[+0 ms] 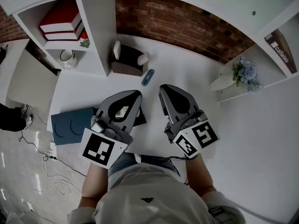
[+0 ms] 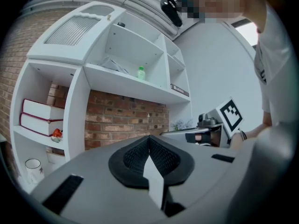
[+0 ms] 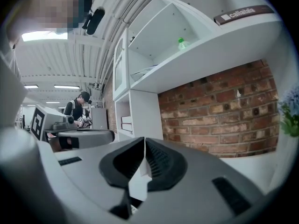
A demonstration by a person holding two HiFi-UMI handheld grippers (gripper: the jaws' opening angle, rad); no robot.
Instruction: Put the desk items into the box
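Note:
A dark brown box (image 1: 126, 68) with white things standing in it sits at the back of the white desk (image 1: 187, 73). A small blue pen-like item (image 1: 147, 77) lies just right of it. My left gripper (image 1: 138, 94) hovers level over the desk's front, jaws closed tip to tip with nothing in them (image 2: 149, 137). My right gripper (image 1: 161, 87) is beside it, also shut and empty (image 3: 144, 138). Both point toward the brick wall. A black flat item (image 1: 140, 119) lies partly hidden under the left gripper. A dark blue folder (image 1: 71, 125) rests at the desk's left edge.
White shelving stands left with red books (image 1: 60, 21) and a mug (image 1: 68, 58). On the right, a shelf holds blue flowers (image 1: 245, 73) and a brown book (image 1: 280, 50). Cables lie on the floor (image 1: 42, 167) at the left. A person (image 3: 78, 107) stands far off.

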